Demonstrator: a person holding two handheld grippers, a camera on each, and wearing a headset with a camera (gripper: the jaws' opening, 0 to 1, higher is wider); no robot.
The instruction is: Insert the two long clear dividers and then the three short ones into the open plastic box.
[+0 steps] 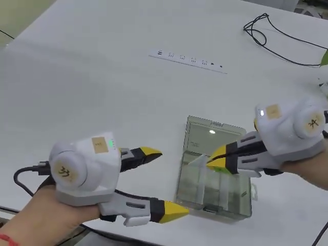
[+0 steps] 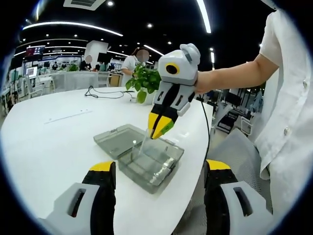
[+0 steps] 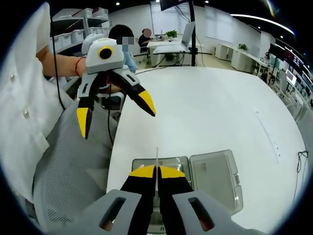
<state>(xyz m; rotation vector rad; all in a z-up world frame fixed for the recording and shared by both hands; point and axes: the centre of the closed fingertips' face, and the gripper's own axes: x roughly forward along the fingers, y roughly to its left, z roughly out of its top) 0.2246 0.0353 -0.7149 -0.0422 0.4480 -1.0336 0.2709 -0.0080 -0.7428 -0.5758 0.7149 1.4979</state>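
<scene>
The open clear plastic box [image 1: 241, 207] lies near the table's front edge, its lid [image 1: 210, 134] folded flat on the far side. Clear partitions show faintly inside it. My right gripper [image 1: 215, 158] hovers just over the box, shut on a thin clear divider [image 1: 197, 160] that points down into it. The same divider [image 3: 157, 156] appears edge-on between the right gripper [image 3: 156, 171] jaws, above the box [image 3: 168, 160]. My left gripper [image 1: 171, 182] stands open and holds nothing, to the left of the box. From the left gripper [image 2: 160, 166], the box [image 2: 168, 166] and right gripper [image 2: 159, 129] are ahead.
A white power strip [image 1: 189, 60] lies at the table's far middle and a black cable [image 1: 277, 41] loops at the far right. A potted plant [image 2: 144, 81] stands at the table's end. The table edge runs right by the box. People sit at desks behind.
</scene>
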